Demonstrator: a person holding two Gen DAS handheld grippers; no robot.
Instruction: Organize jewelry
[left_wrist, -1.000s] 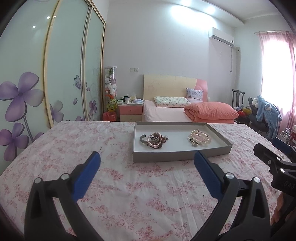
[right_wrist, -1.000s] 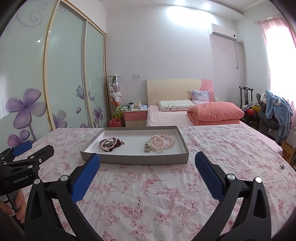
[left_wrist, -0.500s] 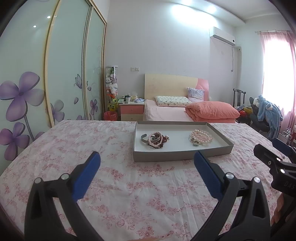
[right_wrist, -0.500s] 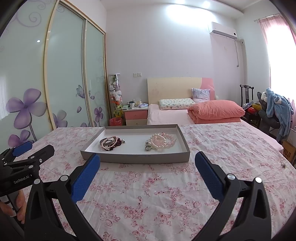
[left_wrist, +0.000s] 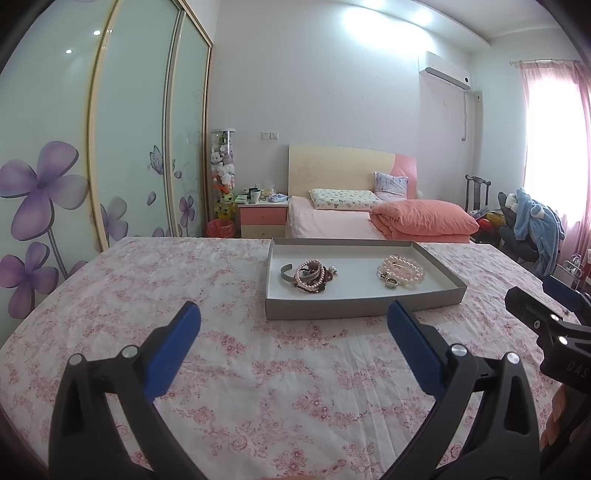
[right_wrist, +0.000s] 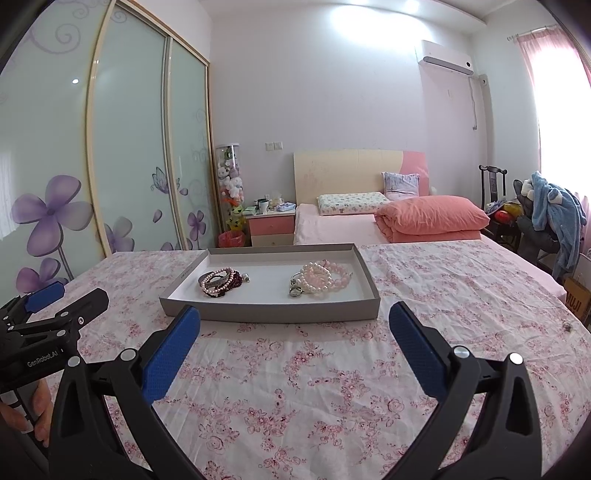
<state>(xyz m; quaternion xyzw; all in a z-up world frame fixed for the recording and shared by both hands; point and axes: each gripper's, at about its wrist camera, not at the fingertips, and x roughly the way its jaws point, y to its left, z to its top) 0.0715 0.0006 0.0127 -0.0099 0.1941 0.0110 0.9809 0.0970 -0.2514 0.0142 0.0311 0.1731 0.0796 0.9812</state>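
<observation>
A shallow grey tray (left_wrist: 364, 305) (right_wrist: 273, 316) lies on the floral tablecloth ahead of both grippers. In its left part is a pile of dark and pink bead bracelets (left_wrist: 311, 276) (right_wrist: 222, 281) with a silver cuff (left_wrist: 285, 272). In its right part lies a pile of pale pink pearl bracelets (left_wrist: 400, 273) (right_wrist: 322, 280). My left gripper (left_wrist: 293, 321) is open and holds nothing, short of the tray's near wall. My right gripper (right_wrist: 294, 325) is also open and holds nothing, just short of the tray.
The table with its pink floral cloth (left_wrist: 147, 295) (right_wrist: 461, 295) stretches wide around the tray. A small metal item (right_wrist: 567, 325) lies on the cloth at far right. Beyond are a bed (left_wrist: 369, 218), a nightstand (left_wrist: 263, 218) and a sliding wardrobe (left_wrist: 110, 147).
Both views have tilted up slightly, so the tray sits a little lower in the frames. The jewelry in the tray has not moved and both grippers stay open.
</observation>
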